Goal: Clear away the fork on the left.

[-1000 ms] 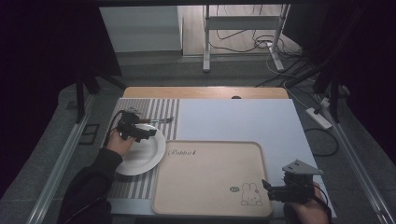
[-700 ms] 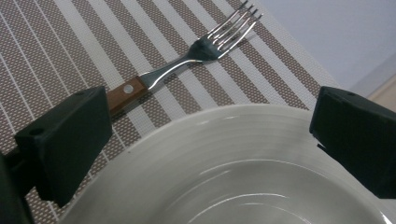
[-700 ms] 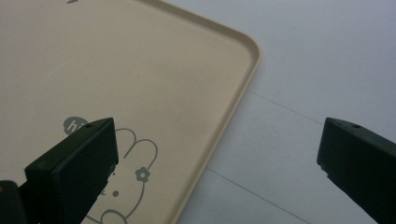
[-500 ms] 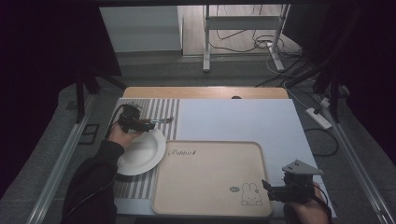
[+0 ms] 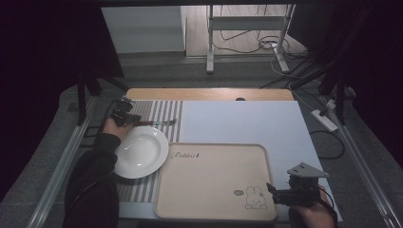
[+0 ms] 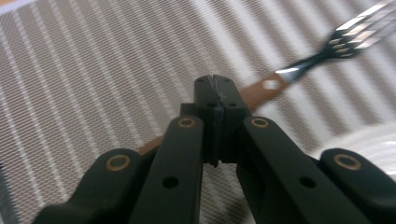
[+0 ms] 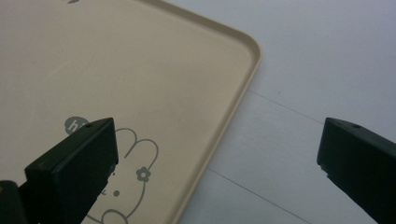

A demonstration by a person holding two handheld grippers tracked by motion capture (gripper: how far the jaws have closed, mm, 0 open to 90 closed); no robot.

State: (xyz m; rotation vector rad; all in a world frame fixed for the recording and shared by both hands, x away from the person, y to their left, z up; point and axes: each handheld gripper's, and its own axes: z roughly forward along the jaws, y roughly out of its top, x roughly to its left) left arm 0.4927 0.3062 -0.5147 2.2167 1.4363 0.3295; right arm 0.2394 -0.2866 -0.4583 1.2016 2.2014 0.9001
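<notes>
High view, counter: the counter [image 5: 237,118] carries a pale blue sheet, with a striped placemat [image 5: 159,114] at its left.
High view, tray: a beige tray [image 5: 214,180] printed with a rabbit lies near the front edge, its left rim just beside a white plate [image 5: 141,152] that sits on the placemat.
High view, fork: a fork [image 5: 154,123] with a brown handle lies across the placemat beyond the plate, tines pointing right.
High view, left claw: the left claw [image 5: 130,119] is at the handle end of the fork, held by the person's left hand [image 5: 113,127] in a dark sleeve.
High view, right claw: the right claw [image 5: 271,188] hovers at the front right corner of the tray, a grey plate on top of it.

Left gripper view, claw: the left claw [image 6: 215,88] has its jaws pressed together around the fork's [image 6: 299,70] brown handle, which passes under the tips.
Left gripper view, fork: tines at upper right, blurred, over the striped placemat [image 6: 93,70]; the plate's [image 6: 364,144] white rim shows at lower right.

Right gripper view, claw: the right claw [image 7: 217,149] is spread wide with nothing between its jaws.
Right gripper view, tray: the tray's [image 7: 163,70] rounded corner and rabbit print lie below, one jaw over the tray, the other over the blue counter [image 7: 317,56].
</notes>
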